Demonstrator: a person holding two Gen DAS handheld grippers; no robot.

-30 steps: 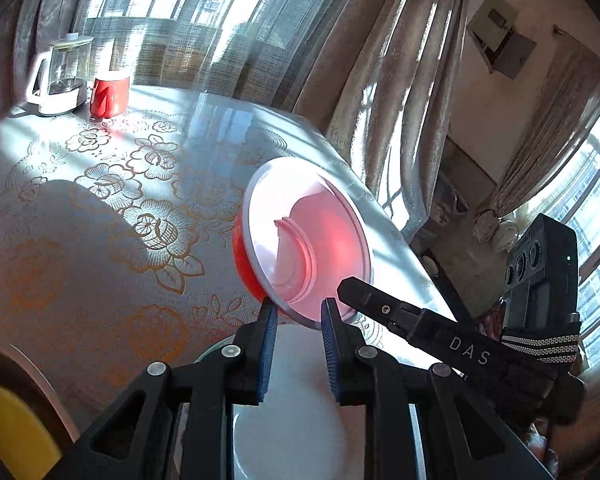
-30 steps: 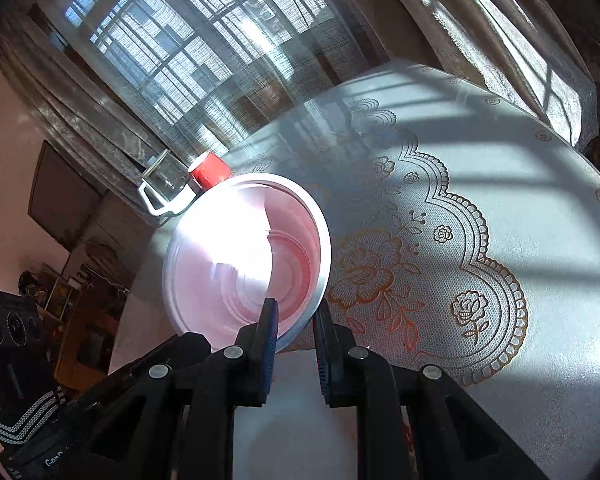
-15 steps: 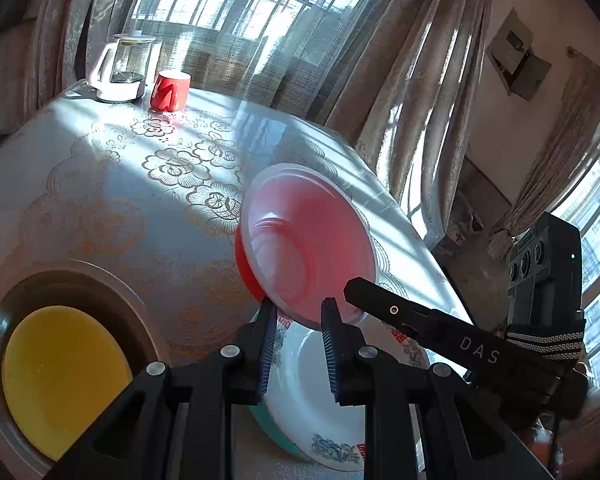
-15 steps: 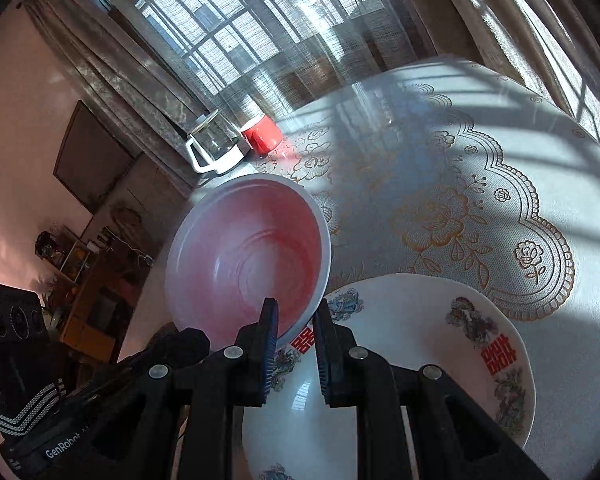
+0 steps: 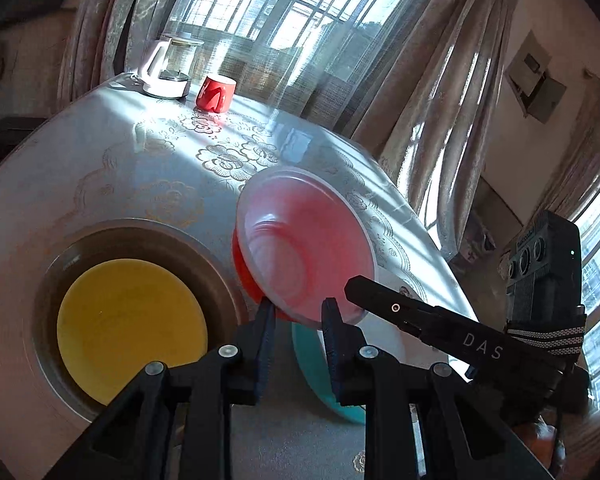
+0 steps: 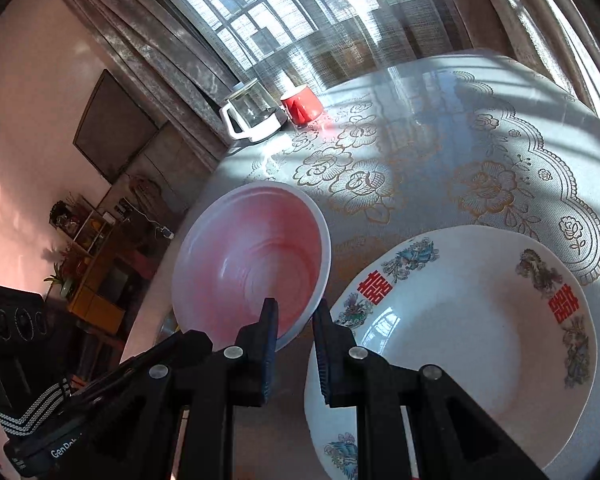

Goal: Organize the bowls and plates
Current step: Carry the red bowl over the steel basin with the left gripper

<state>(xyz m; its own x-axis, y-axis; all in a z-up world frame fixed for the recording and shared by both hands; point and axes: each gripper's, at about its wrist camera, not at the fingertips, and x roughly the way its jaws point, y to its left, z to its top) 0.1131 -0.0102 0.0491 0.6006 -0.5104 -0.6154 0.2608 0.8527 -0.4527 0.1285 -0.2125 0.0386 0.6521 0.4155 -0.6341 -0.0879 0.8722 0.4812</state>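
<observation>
A red bowl with a white-pink inside (image 5: pixel 304 248) (image 6: pixel 252 264) is held tilted in the air above the table by both grippers. My left gripper (image 5: pixel 299 312) is shut on its near rim. My right gripper (image 6: pixel 295 320) is shut on the rim from the other side. Below and to the right lies a white plate with red characters and a teal underside (image 6: pixel 460 320) (image 5: pixel 316 364). A yellow plate (image 5: pixel 128 328) sits inside a dark grey plate (image 5: pixel 52 264) at the left in the left wrist view.
A glass kettle with a white handle (image 5: pixel 168 68) (image 6: pixel 252 116) and a red mug (image 5: pixel 216 92) (image 6: pixel 302 104) stand at the far edge of the round table with the lace-pattern cloth (image 6: pixel 480 160). Curtains and windows lie behind.
Both grippers have lifted the red bowl up and back from the white plate. More of the white plate and the yellow plate has come into view.
</observation>
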